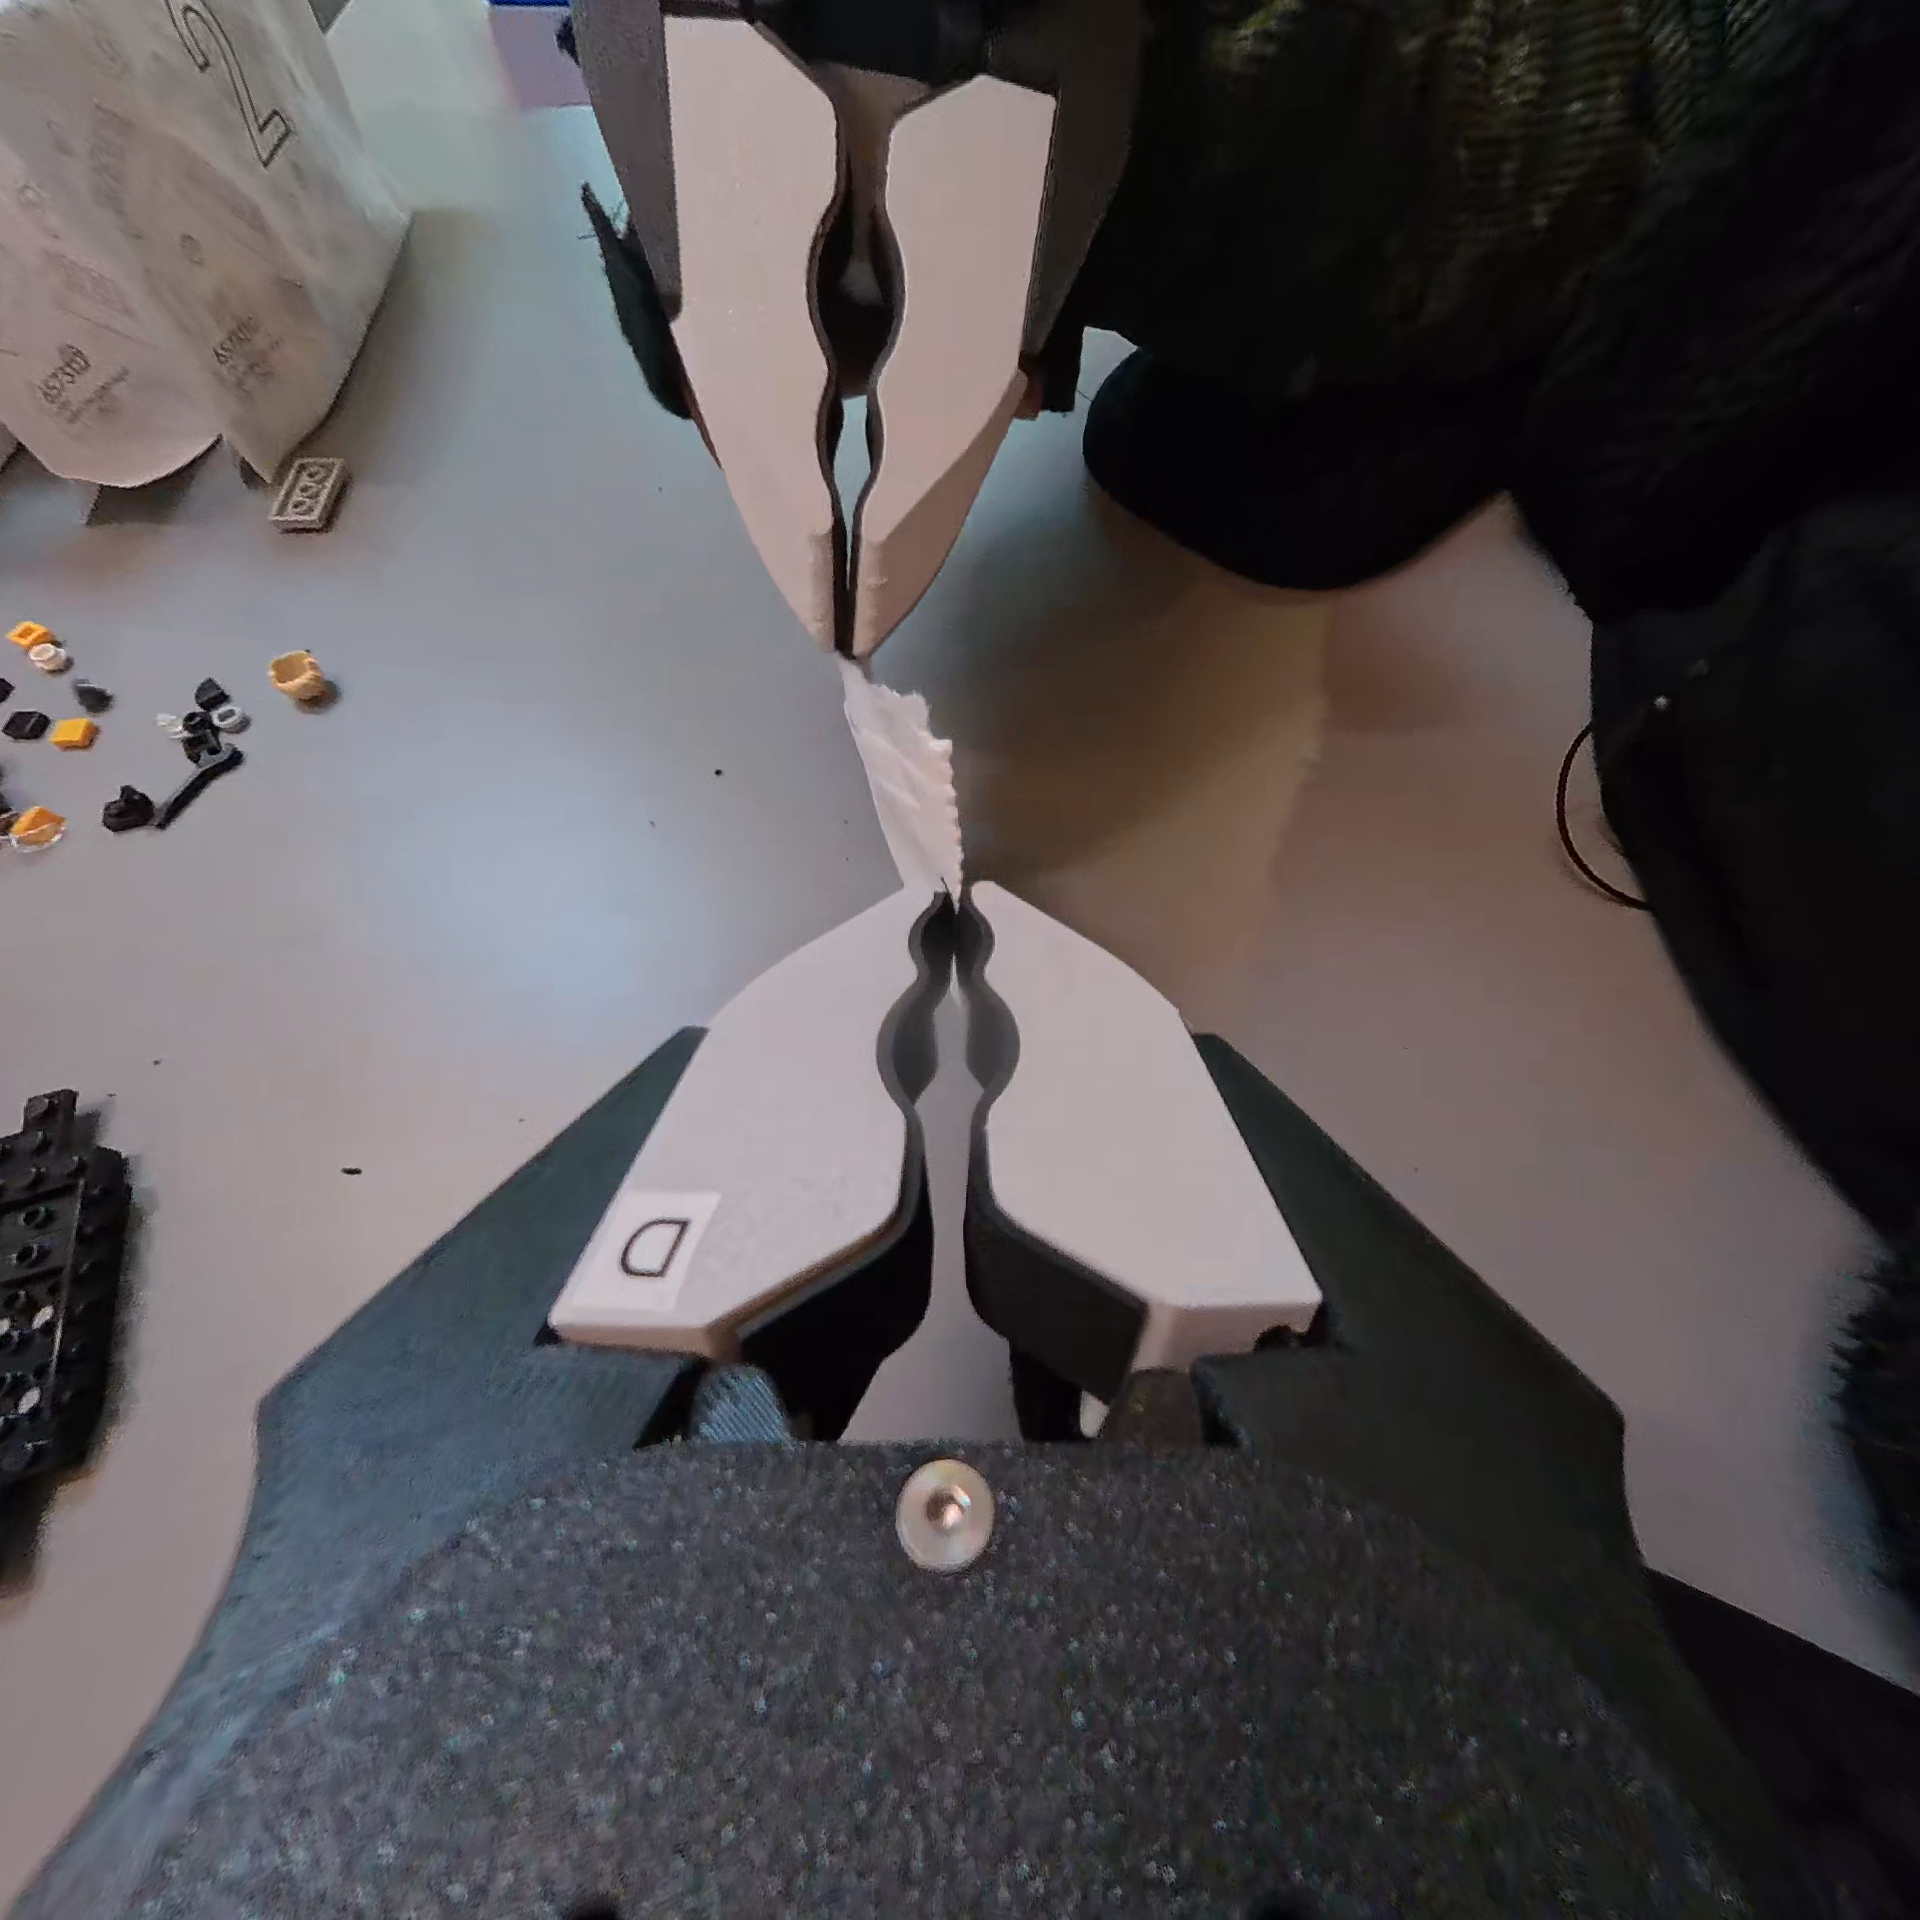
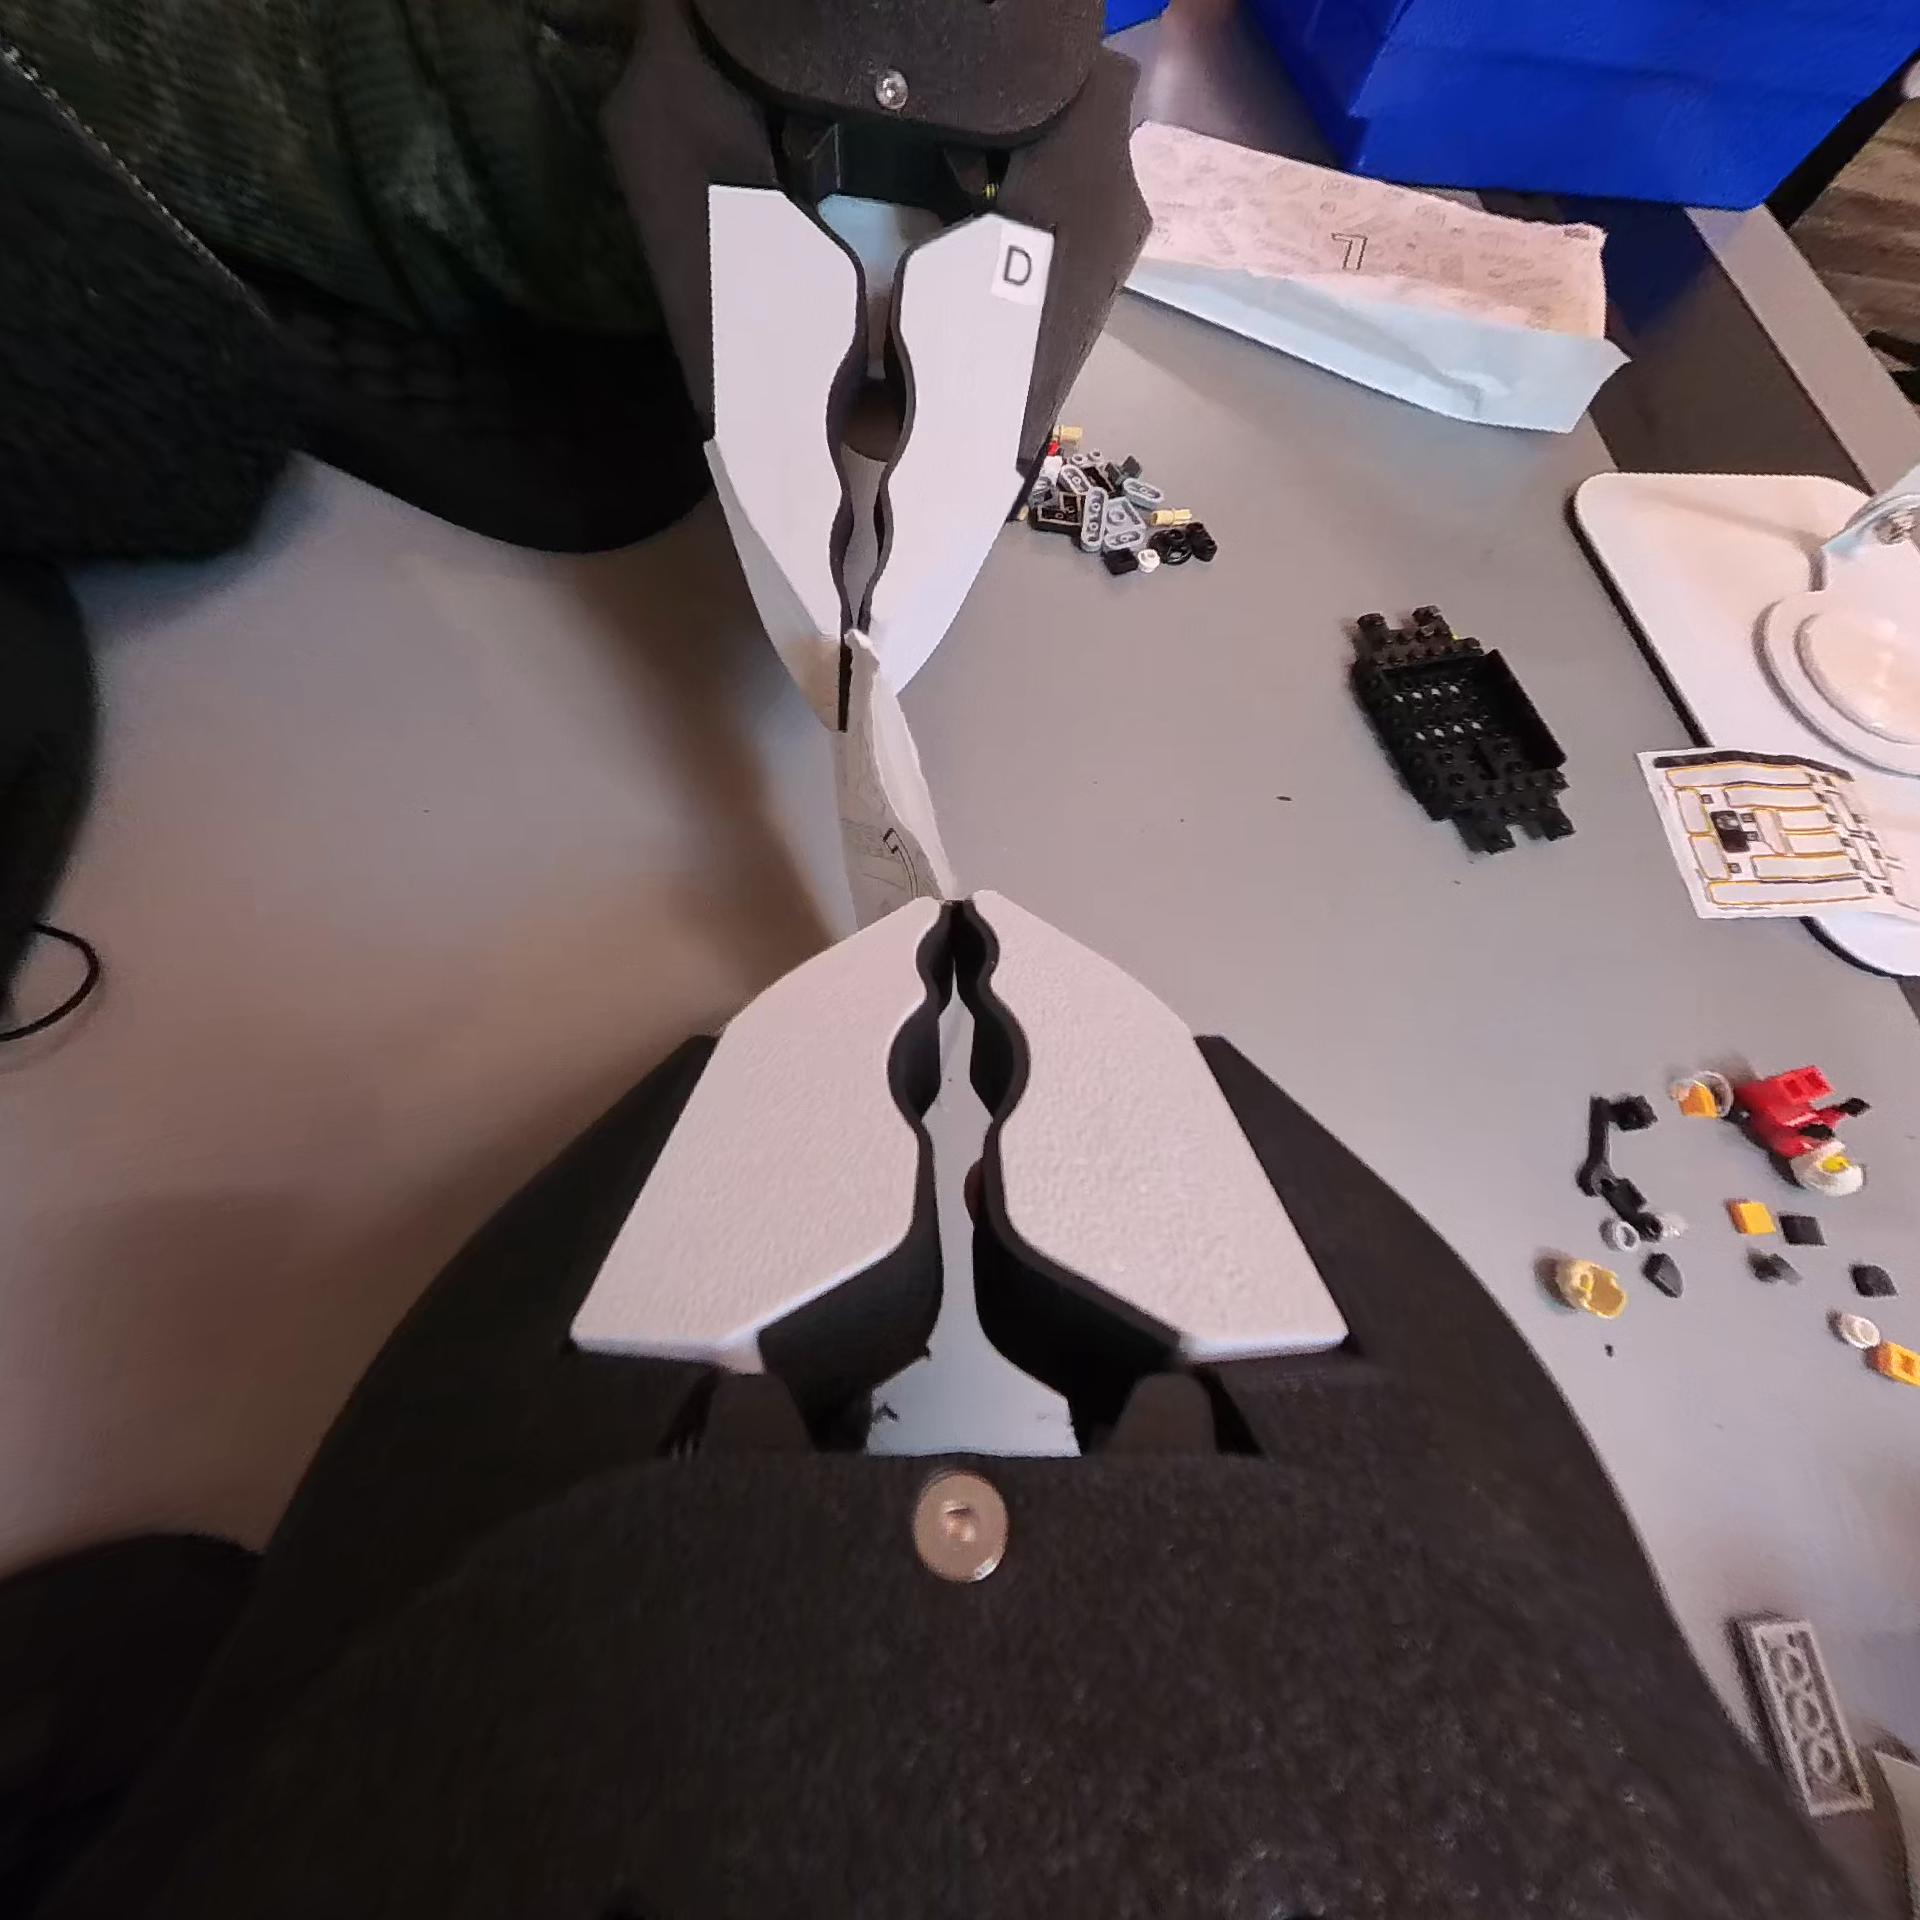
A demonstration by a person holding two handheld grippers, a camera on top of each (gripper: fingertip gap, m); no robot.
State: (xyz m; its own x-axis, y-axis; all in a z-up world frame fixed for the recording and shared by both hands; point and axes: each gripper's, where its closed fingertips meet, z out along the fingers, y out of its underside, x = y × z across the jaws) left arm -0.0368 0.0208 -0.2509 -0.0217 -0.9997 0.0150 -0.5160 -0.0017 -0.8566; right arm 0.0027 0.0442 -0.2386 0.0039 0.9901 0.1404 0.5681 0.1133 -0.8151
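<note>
Left gripper (image 1: 951,896) pinched closed on one end of a white paper strip (image 1: 909,774); right gripper (image 1: 844,623) opposite, clamped on the other end. Strip hangs taut between the tips above the grey table (image 1: 468,935), edge ragged. Beyond: loose bricks (image 2: 1127,514), black chassis (image 2: 1455,727), paper bag (image 1: 156,260). Progress can't be judged.

White paper strip (image 1: 909,774); grey table (image 1: 468,935).
</note>
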